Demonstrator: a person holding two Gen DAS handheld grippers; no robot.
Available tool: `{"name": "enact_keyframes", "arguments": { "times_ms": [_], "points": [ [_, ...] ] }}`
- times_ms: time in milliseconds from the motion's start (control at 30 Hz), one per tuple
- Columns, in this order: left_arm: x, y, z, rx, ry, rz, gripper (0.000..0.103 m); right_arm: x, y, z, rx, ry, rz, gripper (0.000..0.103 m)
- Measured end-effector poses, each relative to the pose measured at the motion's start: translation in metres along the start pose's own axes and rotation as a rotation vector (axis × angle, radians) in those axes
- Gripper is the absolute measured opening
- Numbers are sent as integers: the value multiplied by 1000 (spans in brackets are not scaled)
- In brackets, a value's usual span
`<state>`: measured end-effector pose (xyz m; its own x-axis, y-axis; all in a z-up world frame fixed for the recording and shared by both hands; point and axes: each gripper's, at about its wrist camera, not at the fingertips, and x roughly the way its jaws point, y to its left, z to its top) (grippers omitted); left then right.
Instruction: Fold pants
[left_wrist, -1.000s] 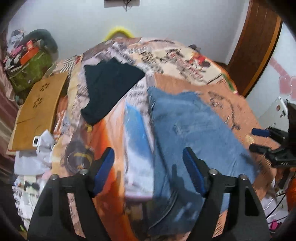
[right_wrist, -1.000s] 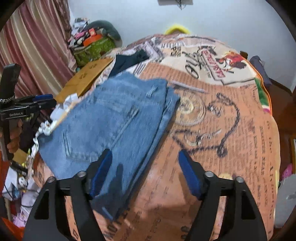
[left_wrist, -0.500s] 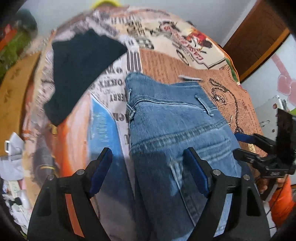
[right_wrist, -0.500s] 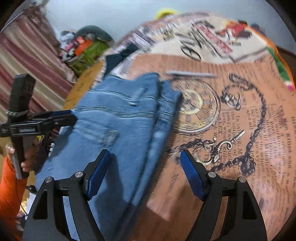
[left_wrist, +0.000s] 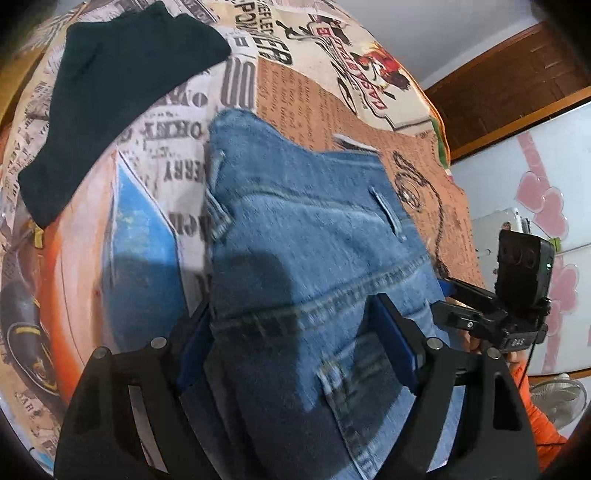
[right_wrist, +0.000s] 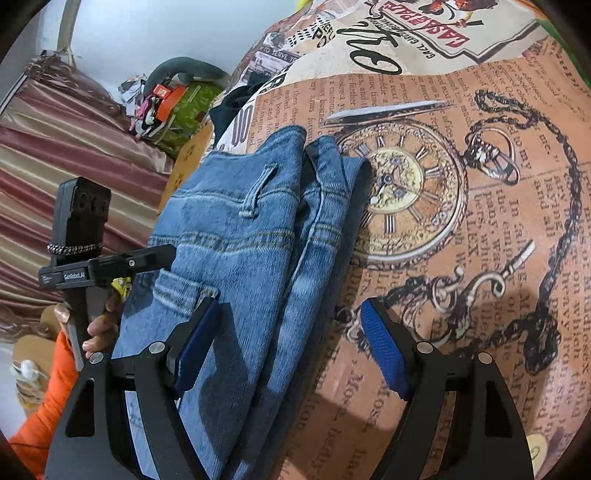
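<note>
Both grippers have come down toward the jeans (left_wrist: 314, 236) since the earlier frames, which now fill more of each view. Left gripper (left_wrist: 295, 343): jaws spread wide over the waistband end, one blue pad at each side of the denim, not pressing it. Right gripper (right_wrist: 291, 343): jaws wide, nothing gripped, straddling the folded right edge of the jeans. Jeans lie on the printed bedspread (right_wrist: 480, 221). A black garment (left_wrist: 110, 85) lies well apart at upper left.

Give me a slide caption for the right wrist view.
Open right gripper poised over the edge of folded blue jeans on a printed bedspread.
</note>
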<state>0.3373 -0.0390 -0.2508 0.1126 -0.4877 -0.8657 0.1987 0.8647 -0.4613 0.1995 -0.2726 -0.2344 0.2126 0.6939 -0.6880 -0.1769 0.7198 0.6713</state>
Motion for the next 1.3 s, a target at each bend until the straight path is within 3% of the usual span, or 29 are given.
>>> {"name": "enact_keyframes", "arguments": {
  "times_ms": [200, 333, 467, 567, 667, 867, 1067, 1300],
  "points": [
    [2, -4, -3, 19, 10, 14, 82, 5, 4, -3, -16, 3, 50, 78],
    [3, -6, -2, 20, 8, 2, 69, 16, 12, 7, -16, -16, 39, 73],
    [-10, -13, -9, 61, -42, 39, 57, 9, 14, 8, -5, -52, 33, 40],
    [-25, -22, -16, 108, -83, 62, 47, -3, 24, 7, -41, -73, -4, 22],
    [-44, -28, -24, 135, -138, 64, 42, -14, 43, 6, -105, -104, -43, 20],
    [-94, -38, -31, 184, -309, 76, 38, -44, 95, 13, -248, -245, -74, 18],
    [-155, -40, -15, 231, -505, 131, 37, -51, 165, 58, -396, -341, -110, 18],
    [-202, -16, 21, 229, -663, 178, 37, -41, 207, 109, -476, -423, -107, 18]
  ]
}}
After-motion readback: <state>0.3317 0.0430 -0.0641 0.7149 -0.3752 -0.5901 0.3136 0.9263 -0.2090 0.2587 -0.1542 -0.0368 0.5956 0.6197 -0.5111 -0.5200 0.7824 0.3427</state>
